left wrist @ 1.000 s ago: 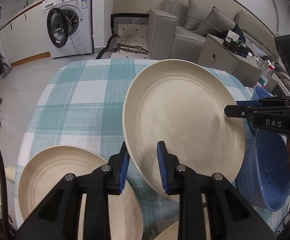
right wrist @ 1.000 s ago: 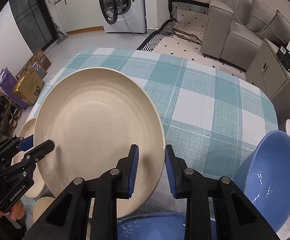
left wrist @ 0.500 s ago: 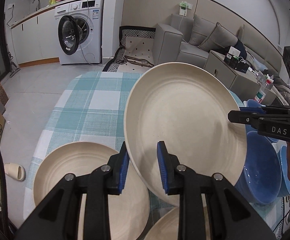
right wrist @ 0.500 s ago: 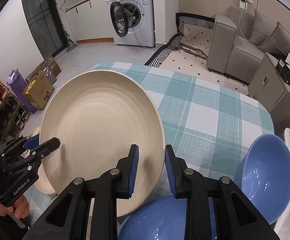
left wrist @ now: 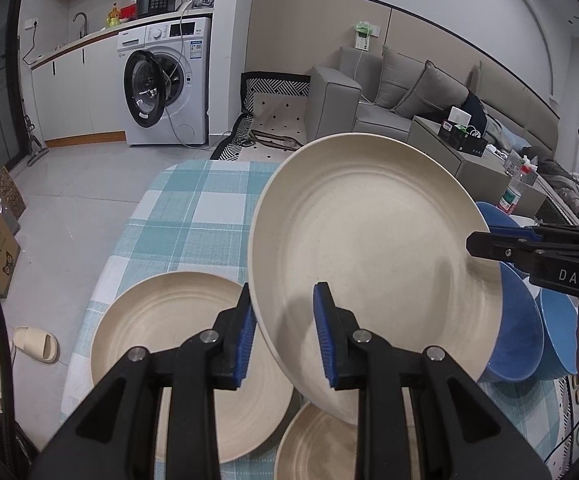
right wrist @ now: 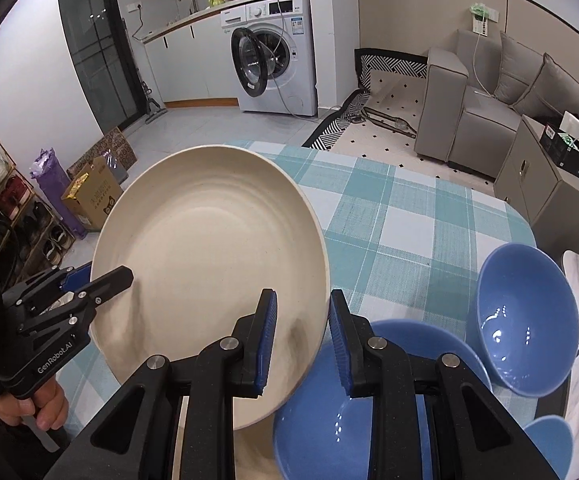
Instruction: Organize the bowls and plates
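You are holding one big cream plate (left wrist: pixel 373 256) up in the air over the checked table (left wrist: pixel 193 216), tilted, with a gripper on each side of it. Your left gripper (left wrist: pixel 283 334) pinches the plate's near rim with its blue pads tight on it, and your right gripper (right wrist: pixel 301 338) pinches the rim on the other side the same way. Under the lifted plate, the left view shows two more cream plates lying flat on the table, a large one (left wrist: pixel 177 356) and part of another (left wrist: pixel 329 444) at the bottom edge; the right view hides them behind the raised plate. That makes three cream plates. The right view shows three blue bowls: one (right wrist: pixel 525 316) tipped on its side, one (right wrist: pixel 337 412) just below your fingers, and a bit of a third (right wrist: pixel 549 444) in the corner. The left view shows only two of them, close against the plate's far rim. Past the table stand a washing machine (left wrist: pixel 169 80) and a grey sofa (left wrist: pixel 401 92).
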Tool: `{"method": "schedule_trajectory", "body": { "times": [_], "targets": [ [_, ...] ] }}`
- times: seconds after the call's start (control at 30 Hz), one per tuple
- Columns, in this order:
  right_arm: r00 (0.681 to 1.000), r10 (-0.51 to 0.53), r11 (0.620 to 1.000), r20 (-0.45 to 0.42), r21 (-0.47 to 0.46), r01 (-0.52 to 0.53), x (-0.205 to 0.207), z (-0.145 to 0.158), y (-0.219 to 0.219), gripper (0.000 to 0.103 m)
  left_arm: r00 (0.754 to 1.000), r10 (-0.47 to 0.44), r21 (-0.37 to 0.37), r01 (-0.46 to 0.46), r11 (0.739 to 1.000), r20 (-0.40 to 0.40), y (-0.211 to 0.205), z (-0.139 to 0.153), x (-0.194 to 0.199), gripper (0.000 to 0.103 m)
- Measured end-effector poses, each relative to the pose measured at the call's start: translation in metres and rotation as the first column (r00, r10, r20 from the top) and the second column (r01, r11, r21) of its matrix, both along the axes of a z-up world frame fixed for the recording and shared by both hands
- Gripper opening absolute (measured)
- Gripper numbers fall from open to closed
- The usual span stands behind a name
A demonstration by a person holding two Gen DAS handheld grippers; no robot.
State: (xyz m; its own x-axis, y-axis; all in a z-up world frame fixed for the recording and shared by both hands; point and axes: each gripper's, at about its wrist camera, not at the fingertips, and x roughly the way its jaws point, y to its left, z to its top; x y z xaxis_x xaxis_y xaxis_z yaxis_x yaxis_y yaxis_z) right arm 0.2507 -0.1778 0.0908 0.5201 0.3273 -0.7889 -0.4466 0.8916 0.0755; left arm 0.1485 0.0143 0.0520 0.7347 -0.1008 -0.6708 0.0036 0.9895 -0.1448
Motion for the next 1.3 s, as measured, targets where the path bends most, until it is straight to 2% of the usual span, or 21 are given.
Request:
{"method": "schedule_trajectory", "body": {
  "times": [0.47, 0.8, 1.3],
  "targets": [
    [0.998, 0.006, 0.998, 0.063, 0.061, -0.010, -0.057, 0.017, -0.011, 0.027, 1.000, -0.006, -0.004, 0.006, 1.000, 0.031, -0.002, 0.007, -0.039, 0.026],
    [0.996, -0.001, 0.995, 0.094, 0.098, -0.008, -0.090, 0.009, -0.014, 0.027, 0.999, -0.015, 0.010, 0.015, 1.000, 0.040, -0.001, 0.006, -0.060, 0.026],
    [0.996, -0.016, 0.986, 0.087, 0.165, 0.001, -0.128, -0.018, -0.022, 0.027, 0.999, -0.010, 0.050, 0.008, 0.999, 0.046, -0.002, -0.003, -0.084, 0.026]
  ]
}}
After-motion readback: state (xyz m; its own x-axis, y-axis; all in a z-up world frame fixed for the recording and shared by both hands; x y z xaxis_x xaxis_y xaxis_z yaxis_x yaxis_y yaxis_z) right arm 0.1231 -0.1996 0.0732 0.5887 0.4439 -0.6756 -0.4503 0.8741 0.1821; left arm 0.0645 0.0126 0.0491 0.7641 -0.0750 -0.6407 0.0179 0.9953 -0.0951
